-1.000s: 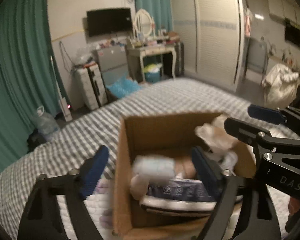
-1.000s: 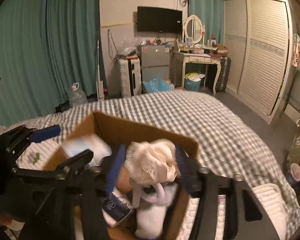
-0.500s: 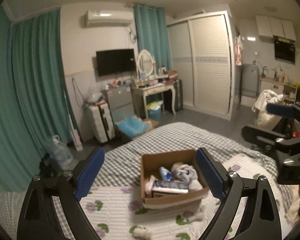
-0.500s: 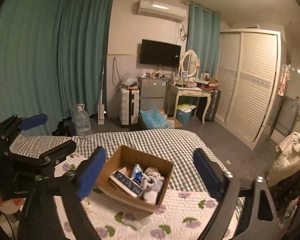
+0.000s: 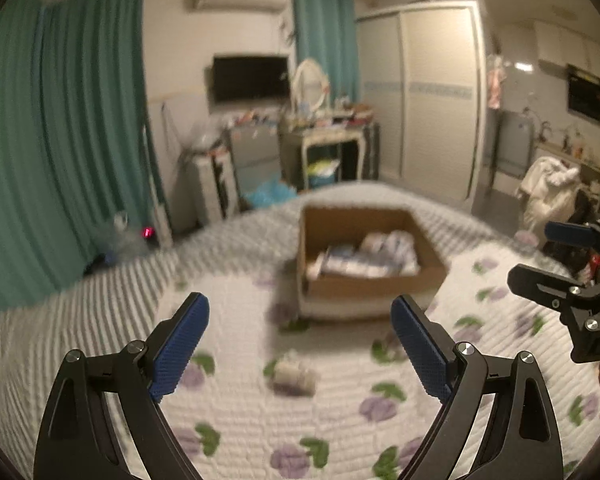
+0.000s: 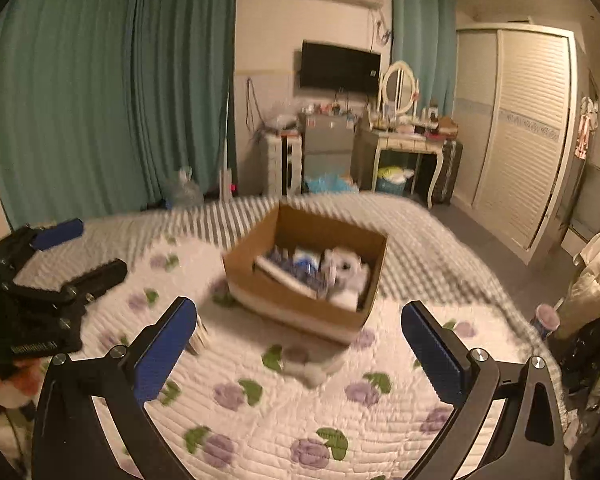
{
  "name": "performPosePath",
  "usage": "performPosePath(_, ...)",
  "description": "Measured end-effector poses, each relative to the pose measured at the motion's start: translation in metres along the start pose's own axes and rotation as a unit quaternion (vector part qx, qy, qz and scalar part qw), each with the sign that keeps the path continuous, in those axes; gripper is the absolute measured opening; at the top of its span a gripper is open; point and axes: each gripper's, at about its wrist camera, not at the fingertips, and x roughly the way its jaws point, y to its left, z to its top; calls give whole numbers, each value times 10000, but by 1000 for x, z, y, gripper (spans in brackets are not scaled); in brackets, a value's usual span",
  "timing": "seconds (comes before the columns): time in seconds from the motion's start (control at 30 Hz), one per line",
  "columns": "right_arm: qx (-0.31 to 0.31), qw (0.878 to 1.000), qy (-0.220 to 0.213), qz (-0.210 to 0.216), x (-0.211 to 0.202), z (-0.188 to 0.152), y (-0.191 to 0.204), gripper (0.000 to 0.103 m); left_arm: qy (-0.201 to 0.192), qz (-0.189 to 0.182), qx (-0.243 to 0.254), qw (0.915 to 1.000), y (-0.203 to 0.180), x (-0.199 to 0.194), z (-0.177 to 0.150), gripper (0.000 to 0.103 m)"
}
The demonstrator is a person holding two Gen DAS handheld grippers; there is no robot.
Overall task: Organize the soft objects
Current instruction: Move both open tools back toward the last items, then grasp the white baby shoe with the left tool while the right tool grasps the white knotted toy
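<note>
A brown cardboard box (image 5: 374, 286) (image 6: 292, 294) sits on the bed and holds several soft items, white and blue (image 5: 374, 258) (image 6: 340, 270). One small white soft item (image 5: 294, 374) (image 6: 306, 364) lies loose on the quilt in front of the box. My left gripper (image 5: 300, 348) is open and empty, low over the quilt, with the loose item between its fingers in view. My right gripper (image 6: 300, 348) is open and empty, just short of the same item. Each gripper shows at the side of the other's view (image 5: 568, 268) (image 6: 56, 264).
The bed has a white quilt with purple flowers (image 6: 260, 420) over a grey checked sheet (image 6: 420, 240). Teal curtains (image 6: 100, 100), a dresser (image 6: 404, 140) and a wardrobe (image 6: 528, 120) stand beyond the bed. A small flat object (image 6: 200, 334) lies by the right gripper's left finger.
Both grippers have come down and closer to the quilt after rising away from the box. The right gripper let go of a white soft item into the box earlier.
</note>
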Motion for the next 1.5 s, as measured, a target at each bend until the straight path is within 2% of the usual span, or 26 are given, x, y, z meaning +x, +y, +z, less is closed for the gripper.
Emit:
performPosePath(0.2, -35, 9977, 675, 56, 94, -55, -9, 103, 607, 143, -131, 9980, 1, 78, -49, 94)
performPosePath(0.37, 220, 9919, 1239, 142, 160, -85, -24, 102, 924, 90, -191, 9955, 1, 118, -87, 93)
performPosePath(0.57, 291, 9862, 1611, 259, 204, -107, -33, 96, 1149, 24, -270, 9930, 3, 152, -106, 92)
performPosePath(0.63, 310, 9833, 1760, 351, 215, -112, -35, 88, 1169, -1, -255, 9928, 0, 157, -107, 92)
performPosePath(0.73, 254, 9819, 1841, 365, 222, -119, -32, 79, 1230, 78, -163, 9922, -3, 162, -111, 91)
performPosePath(0.8, 214, 9830, 1789, 362, 221, -119, -32, 67, 1266, 18, -178, 9918, -3, 163, -114, 80)
performPosePath(0.83, 231, 9834, 1761, 360, 219, -120, -32, 64, 1282, 12, -189, 9916, -3, 163, -115, 79)
performPosePath(0.9, 312, 9841, 1714, 339, 216, -121, -36, 54, 1282, -9, -222, 9915, 0, 160, -116, 70)
performPosePath(1.0, 472, 9838, 1690, 352, 212, -122, -44, 43, 1338, -18, -234, 9907, 2, 156, -118, 60)
performPosePath(1.07, 550, 9842, 1660, 291, 208, -123, -49, 34, 1361, -61, -251, 9904, 3, 154, -119, 58)
performPosePath(1.3, 728, 9850, 1539, 266, 188, -125, -68, 30, 1305, -232, -293, 9907, 5, 136, -118, 55)
performPosePath(1.5, 633, 9887, 1327, 286, 166, -120, -49, 29, 1143, -340, -232, 9926, -1, 104, -107, 55)
